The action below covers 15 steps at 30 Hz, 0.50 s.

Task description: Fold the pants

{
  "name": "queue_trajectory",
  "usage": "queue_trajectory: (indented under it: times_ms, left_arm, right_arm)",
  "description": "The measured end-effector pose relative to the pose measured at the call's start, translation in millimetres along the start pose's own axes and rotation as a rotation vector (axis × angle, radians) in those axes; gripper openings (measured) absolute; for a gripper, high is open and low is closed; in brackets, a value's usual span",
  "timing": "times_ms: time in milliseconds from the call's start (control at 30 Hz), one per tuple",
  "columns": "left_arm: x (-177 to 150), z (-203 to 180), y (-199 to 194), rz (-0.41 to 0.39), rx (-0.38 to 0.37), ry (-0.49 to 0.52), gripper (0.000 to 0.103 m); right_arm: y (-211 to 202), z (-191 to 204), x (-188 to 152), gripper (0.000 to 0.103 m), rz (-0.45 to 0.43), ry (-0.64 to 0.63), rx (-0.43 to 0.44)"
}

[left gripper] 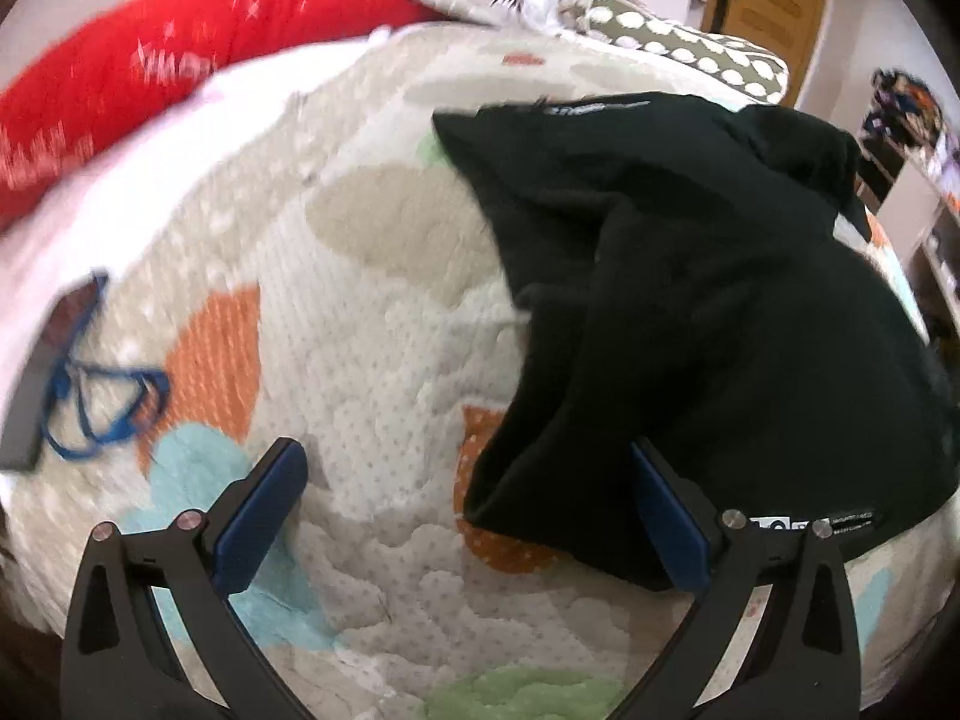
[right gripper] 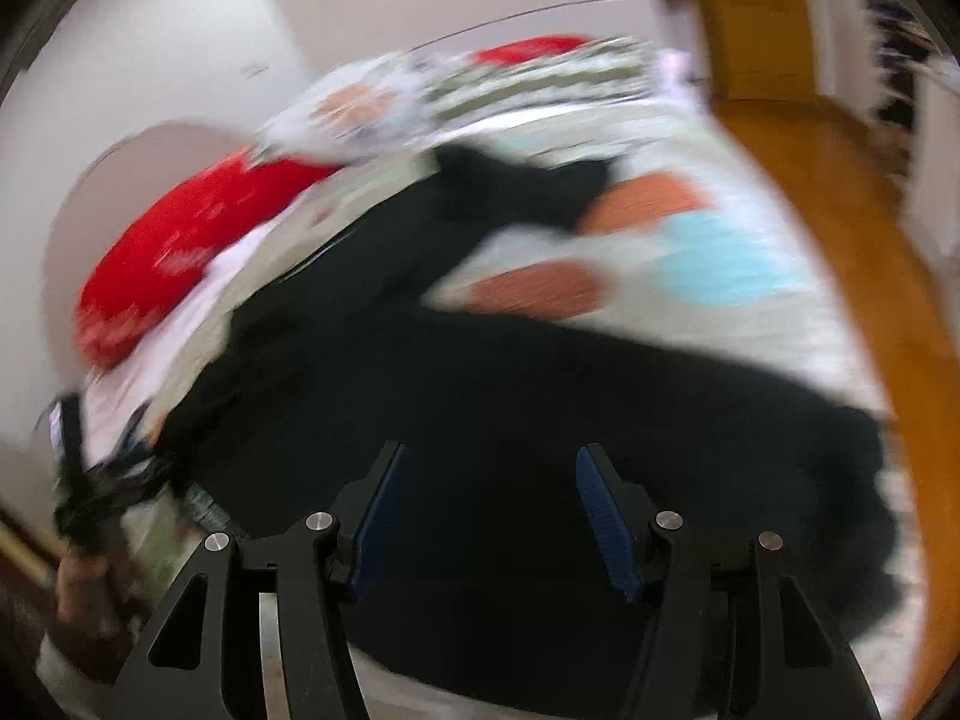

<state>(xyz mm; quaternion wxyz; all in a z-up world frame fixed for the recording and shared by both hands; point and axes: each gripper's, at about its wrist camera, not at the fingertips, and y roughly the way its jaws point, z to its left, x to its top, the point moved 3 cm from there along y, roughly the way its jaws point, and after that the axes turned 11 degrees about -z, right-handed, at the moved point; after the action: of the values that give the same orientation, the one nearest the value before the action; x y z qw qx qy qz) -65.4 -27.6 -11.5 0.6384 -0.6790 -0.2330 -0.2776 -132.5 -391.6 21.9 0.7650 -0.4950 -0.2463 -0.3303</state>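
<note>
Both released: pants (left gripper: 690, 300) beside left gripper (left gripper: 468, 516), seemingly under right gripper (right gripper: 492, 510).

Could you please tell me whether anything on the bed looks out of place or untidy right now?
Yes: the black fabric pants lie bunched and creased on the patterned quilt, not flat. A blue cord also lies loosely tangled nearby.

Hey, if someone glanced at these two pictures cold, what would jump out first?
The black pants sprawl crumpled across the pastel patchwork quilt, filling the right of the left wrist view. Behind them a bright red pillow lies at the bed's head. Both grippers, left and right, stand open.
</note>
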Motion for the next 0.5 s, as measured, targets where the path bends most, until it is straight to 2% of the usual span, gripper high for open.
queue_trajectory:
  times_ms: [67,133,200,300,400,500]
  left_arm:
    - [1.5,2.0,-8.2,-0.015,-0.020,-0.020,0.103]
    - [4.5,0.5,-21.7,-0.044,-0.017,0.007,0.103]
    - [8.4,-1.3,-32.6,-0.078,-0.004,0.025,0.103]
    - [17.6,-5.5,-46.8,-0.117,-0.011,0.040,0.103]
    - [32.2,-12.6,-58.4,-0.167,-0.023,0.054,0.103]
    - [51.2,-22.8,-54.7,-0.188,-0.016,0.087,0.103]
  right_arm:
    - [22.0,20.7,-12.5,0.061,0.086,-0.074,-0.004]
    - [25.9,31.2,-15.3,0.061,0.095,-0.143,-0.038]
    - [21.4,40.2,-8.9,0.060,0.086,-0.162,-0.002]
    - [14.2,39.7,10.4,0.060,0.042,-0.122,0.023]
    - [17.5,31.8,43.3,0.062,-0.027,-0.091,-0.014]
    - [28.4,15.6,83.3,0.069,-0.099,-0.029,-0.047]
